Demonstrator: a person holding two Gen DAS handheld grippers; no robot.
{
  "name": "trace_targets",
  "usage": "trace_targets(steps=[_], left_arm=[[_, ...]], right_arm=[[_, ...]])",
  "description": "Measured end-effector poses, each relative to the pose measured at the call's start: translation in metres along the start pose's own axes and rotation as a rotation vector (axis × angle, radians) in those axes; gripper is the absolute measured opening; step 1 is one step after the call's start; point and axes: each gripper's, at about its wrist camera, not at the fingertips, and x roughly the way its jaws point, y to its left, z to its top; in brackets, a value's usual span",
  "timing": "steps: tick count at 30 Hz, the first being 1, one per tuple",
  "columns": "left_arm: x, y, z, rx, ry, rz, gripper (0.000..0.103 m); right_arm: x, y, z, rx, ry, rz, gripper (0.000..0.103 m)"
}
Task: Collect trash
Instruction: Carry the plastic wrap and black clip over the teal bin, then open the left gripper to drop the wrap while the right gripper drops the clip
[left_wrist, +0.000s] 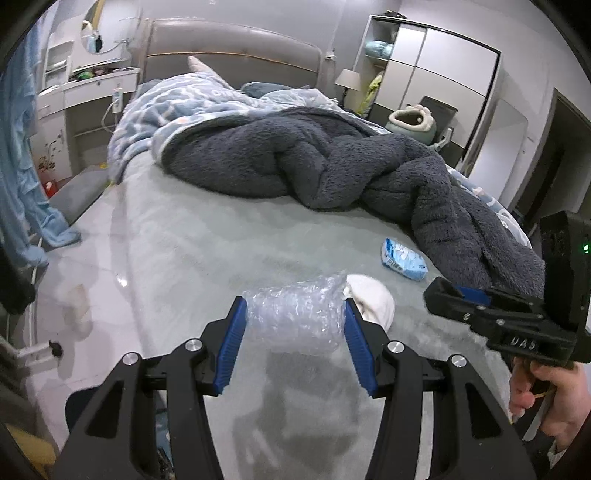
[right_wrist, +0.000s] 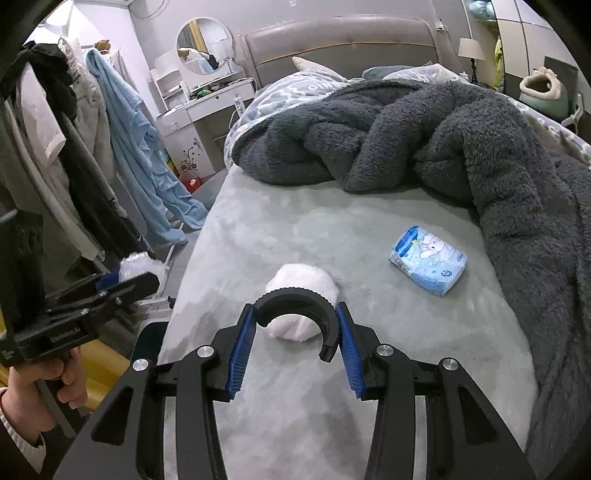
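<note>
Trash on hand: a wad of bubble wrap (left_wrist: 295, 314) is pinched between the blue pads of the left claw (left_wrist: 295, 325), held above the grey bed (left_wrist: 177, 240). The right claw (right_wrist: 295, 328) clamps a black C-shaped ring (right_wrist: 297, 302) across its open span. Not yet collected, on the bed: a white crumpled tissue ball (right_wrist: 301, 280) just beyond the right claw, and a blue printed tissue packet (right_wrist: 428, 260) further toward the dark fleece blanket (right_wrist: 443, 140). No bin is visible in either view.

Risks, as judged:
- Bubble wrap is soft and slippery; it compresses under the pads and may creep out if the left claw tilts or swings fast.
- Black ring is gripped only at its two outer sides, open end downward. It could flex inward or pivot between the pads and drop.
- Both claws are occupied, so neither can take the tissue ball without releasing its load first.
- Tissue packet lies near the blanket edge; a sweep there could snag fleece or push the packet under it.
</note>
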Motion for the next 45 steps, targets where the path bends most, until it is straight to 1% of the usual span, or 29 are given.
trace_targets(steps=[3,11,16,20,23,29,32,40,45], left_arm=[[-0.007,0.01,-0.013,-0.026,0.017,0.029,0.055],[-0.017,0.029,-0.029,-0.043,0.05,0.096,0.055],[-0.019,0.045,-0.043,-0.037,0.082,0.143,0.055],[-0.018,0.067,-0.054,-0.07,0.114,0.168,0.055],[-0.019,0.083,-0.061,-0.098,0.131,0.181,0.055],[-0.02,0.11,-0.073,-0.139,0.169,0.209,0.055],[-0.019,0.127,-0.081,-0.167,0.199,0.231,0.055],[-0.025,0.169,-0.096,-0.249,0.246,0.262,0.055],[-0.026,0.191,-0.108,-0.291,0.301,0.274,0.055]], right_arm=[[-0.006,0.01,-0.005,-0.01,0.002,0.0,0.044],[-0.014,0.043,-0.014,-0.04,0.01,0.015,0.044],[-0.014,0.073,-0.011,-0.066,0.01,0.036,0.045],[-0.008,0.09,-0.005,-0.099,0.012,0.043,0.045],[-0.002,0.103,0.001,-0.116,0.013,0.063,0.045],[0.016,0.141,0.004,-0.163,0.028,0.102,0.045],[0.026,0.154,0.006,-0.177,0.037,0.119,0.045],[0.055,0.185,0.007,-0.217,0.075,0.153,0.045],[0.07,0.208,0.006,-0.249,0.101,0.174,0.045]])
